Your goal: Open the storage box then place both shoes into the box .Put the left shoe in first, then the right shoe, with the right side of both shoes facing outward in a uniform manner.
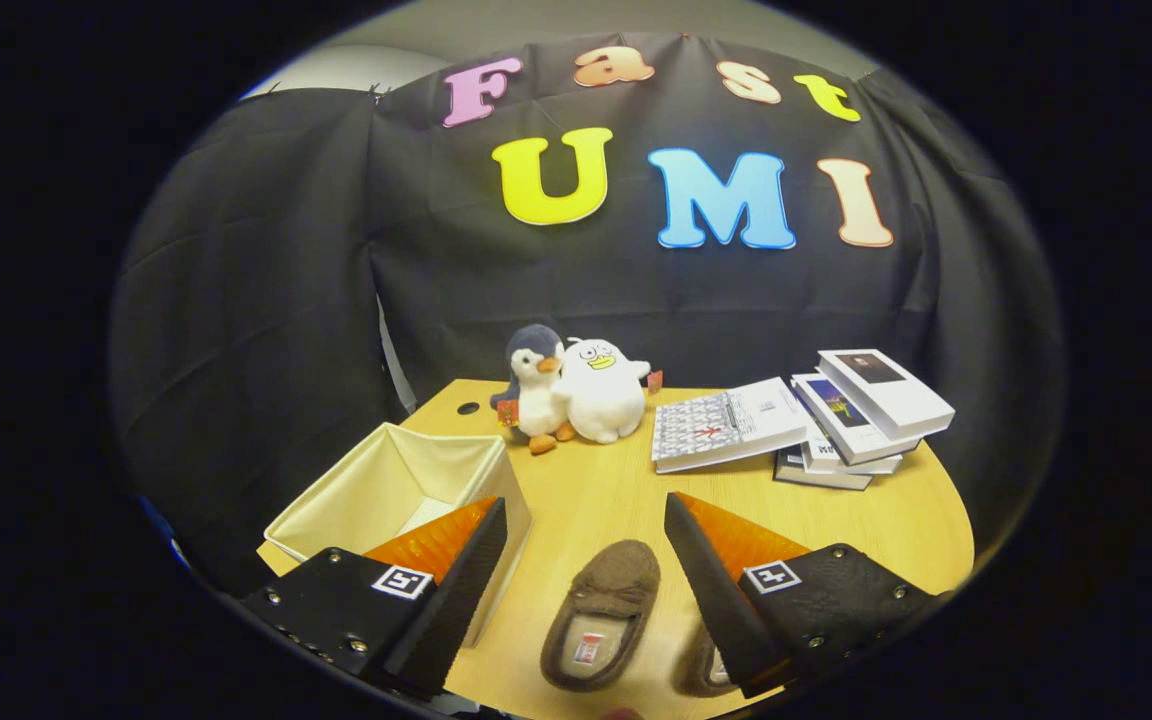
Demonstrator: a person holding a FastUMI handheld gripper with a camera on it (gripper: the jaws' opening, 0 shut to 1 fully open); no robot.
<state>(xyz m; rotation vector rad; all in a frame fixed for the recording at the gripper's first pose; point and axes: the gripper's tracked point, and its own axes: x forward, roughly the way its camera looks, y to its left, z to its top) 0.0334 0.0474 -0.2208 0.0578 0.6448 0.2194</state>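
Observation:
A brown slipper [601, 615] lies on the wooden table [616, 490], toe pointing away, between my two fingers and just below them. A second brown slipper [704, 668] lies to its right, mostly hidden under my right finger [711, 570]. A cream fabric storage box [406, 490] stands with its top open to the left of the slippers, partly behind my left finger [456, 570]. My gripper [586, 520] is open and hovers above the slippers, holding nothing.
Two plush toys, a grey penguin [534, 385] and a white duck [601, 390], stand at the back of the table. A stack of books [836, 420] lies at the back right. The table's rounded edge runs close on the right.

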